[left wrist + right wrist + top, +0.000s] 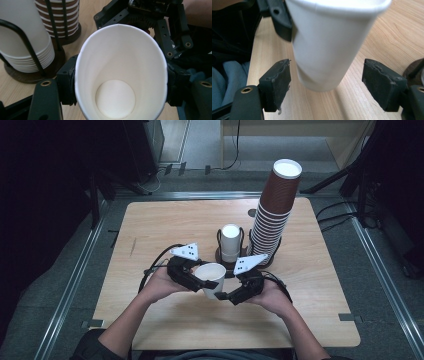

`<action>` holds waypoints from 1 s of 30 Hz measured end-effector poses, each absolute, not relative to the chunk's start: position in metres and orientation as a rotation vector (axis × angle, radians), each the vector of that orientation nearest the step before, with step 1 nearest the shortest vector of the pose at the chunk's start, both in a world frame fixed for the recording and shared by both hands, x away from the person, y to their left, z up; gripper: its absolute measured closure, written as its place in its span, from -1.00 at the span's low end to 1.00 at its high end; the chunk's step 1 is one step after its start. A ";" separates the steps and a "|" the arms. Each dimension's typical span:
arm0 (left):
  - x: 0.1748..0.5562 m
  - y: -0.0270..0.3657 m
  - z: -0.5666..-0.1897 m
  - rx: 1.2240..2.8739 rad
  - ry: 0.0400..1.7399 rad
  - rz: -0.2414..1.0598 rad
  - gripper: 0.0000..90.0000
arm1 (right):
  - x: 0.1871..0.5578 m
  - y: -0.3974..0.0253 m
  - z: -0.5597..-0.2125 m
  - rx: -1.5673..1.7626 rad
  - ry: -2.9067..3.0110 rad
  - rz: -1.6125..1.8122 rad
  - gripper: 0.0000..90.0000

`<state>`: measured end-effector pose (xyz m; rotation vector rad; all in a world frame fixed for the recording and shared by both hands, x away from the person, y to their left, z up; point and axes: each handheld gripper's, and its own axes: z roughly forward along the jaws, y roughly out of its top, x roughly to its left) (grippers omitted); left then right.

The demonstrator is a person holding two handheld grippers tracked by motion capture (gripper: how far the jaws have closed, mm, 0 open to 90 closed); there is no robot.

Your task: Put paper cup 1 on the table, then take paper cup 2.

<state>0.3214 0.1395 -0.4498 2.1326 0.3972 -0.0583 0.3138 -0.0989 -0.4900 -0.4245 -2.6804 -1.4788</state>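
Your left gripper [207, 281] has its jaws pressed against both sides of a white paper cup [211, 279], squeezing the rim into an oval; cup upright, mouth up, empty inside. It sits near the front middle of the wooden table [150, 227]; whether its base touches the wood, cannot tell. Your right gripper [223, 295] has its jaws spread wide at the cup's lower part, one on each side, neither pad touching the wall. Just behind the cup: a wire holder with a stack of white cups [230, 242]. To its right, a tall leaning stack of brown cups [274, 210].
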 end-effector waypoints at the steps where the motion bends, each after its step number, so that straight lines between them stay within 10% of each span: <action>1: 0.322 0.140 -0.450 2.131 0.398 -0.058 -0.35 | 0.315 -0.100 -0.490 -0.421 -2.689 -1.480 -0.48; 30: 0.334 0.180 -0.451 2.169 0.546 0.047 -0.39 | 0.314 -0.124 -0.480 -0.615 -2.763 -1.426 -0.48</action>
